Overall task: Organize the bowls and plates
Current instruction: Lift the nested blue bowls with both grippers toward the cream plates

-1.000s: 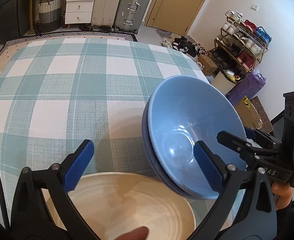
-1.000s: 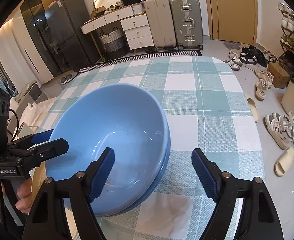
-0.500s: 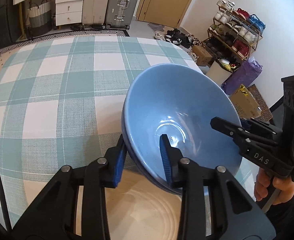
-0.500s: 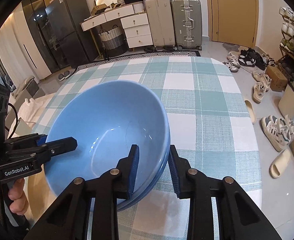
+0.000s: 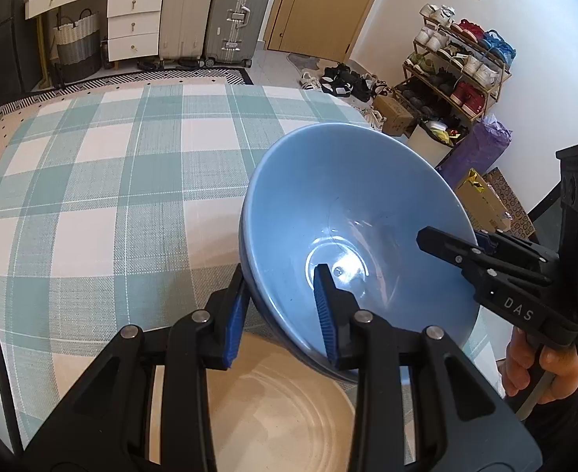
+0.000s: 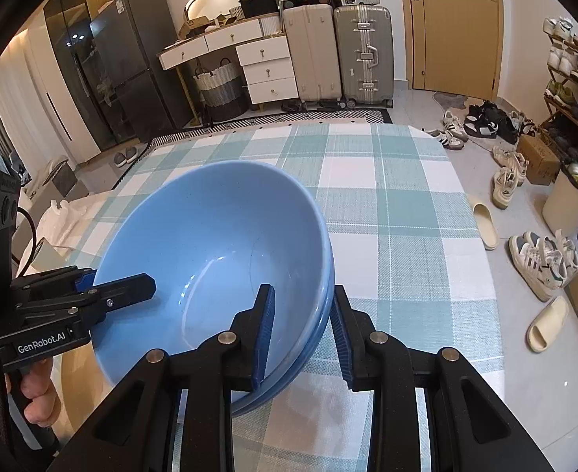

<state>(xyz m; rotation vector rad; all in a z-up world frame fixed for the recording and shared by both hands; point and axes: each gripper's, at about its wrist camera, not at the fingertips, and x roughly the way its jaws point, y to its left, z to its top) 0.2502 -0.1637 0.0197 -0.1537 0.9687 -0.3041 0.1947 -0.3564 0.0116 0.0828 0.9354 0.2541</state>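
Two blue bowls [image 5: 351,216], nested one inside the other, sit tilted at the near part of the bench [image 5: 92,196], gripped from both sides. The left hand-held gripper [image 5: 281,310] pinches the rim at 7 o'clock in its own view, one blue pad inside the bowl and one outside. The right hand-held gripper [image 6: 302,330] pinches the opposite rim the same way, at 5 o'clock in its view. Whether each grip takes in both bowls or only the upper one is hard to tell.

The bowls' lower edge overlaps a cream plate [image 5: 281,413] at 6 o'clock in the left view; whether they touch cannot be told. The plate's near part is cut off by the gripper's arms and the frame.

From 9 through 12 o'clock the bench stretches away from the bowls, ending in a rounded far edge; its right edge drops to the floor close beside the bowls.

The bowls are smooth, glossy and round with a shallow foot ring showing inside. The plate is matte with faint concentric rings. A woven cloth [image 6: 399,212] in teal and white checks covers the bench.

Past the far edge stand suitcases [image 6: 340,51] and a shoe rack [image 5: 462,70].
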